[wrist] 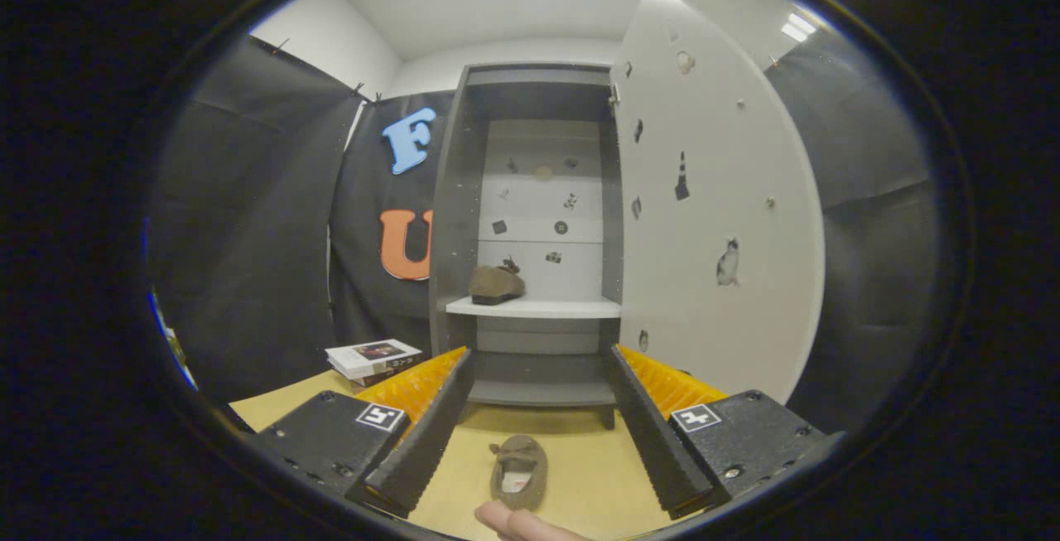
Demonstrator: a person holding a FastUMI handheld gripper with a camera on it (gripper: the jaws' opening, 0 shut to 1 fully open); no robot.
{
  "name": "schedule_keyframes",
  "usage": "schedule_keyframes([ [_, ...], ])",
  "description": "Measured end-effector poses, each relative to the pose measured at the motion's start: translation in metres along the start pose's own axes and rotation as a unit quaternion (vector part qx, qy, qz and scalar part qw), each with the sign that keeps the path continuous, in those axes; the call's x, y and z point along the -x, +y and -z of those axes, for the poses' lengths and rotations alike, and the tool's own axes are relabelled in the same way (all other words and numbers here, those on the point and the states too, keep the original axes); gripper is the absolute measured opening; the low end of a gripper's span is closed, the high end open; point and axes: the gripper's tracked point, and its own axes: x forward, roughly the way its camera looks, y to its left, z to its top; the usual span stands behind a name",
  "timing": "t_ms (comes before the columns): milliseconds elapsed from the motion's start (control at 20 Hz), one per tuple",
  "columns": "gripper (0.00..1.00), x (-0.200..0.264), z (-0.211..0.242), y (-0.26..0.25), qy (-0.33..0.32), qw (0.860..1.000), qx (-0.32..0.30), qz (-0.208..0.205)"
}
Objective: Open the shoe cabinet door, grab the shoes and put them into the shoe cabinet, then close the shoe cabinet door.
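Observation:
The grey shoe cabinet (pixel 537 193) stands straight ahead with its white door (pixel 712 218) swung open to the right. One brown shoe (pixel 496 284) rests on the white shelf (pixel 563 307) inside. A second brown shoe (pixel 519 470) lies on the tan table (pixel 580 458), low between my fingers, toe pointing away. My gripper (pixel 538 359) is open, its black ribbed fingers (pixel 431 433) spread wide with nothing between them, held above and behind that shoe.
A person's fingertip (pixel 513 522) pokes in just behind the shoe on the table. A small stack of books (pixel 373 359) lies left of the cabinet's foot. Black cloth walls close in both sides.

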Motion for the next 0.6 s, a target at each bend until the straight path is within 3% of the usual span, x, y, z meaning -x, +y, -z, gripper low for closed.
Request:
schedule_keyframes([
  [350, 1.0, -0.09, 0.118, 0.027, 0.078, 0.997, -0.011, -0.001],
  [600, 1.0, -0.115, 0.201, 0.033, 0.169, 0.985, -0.034, -0.004],
])
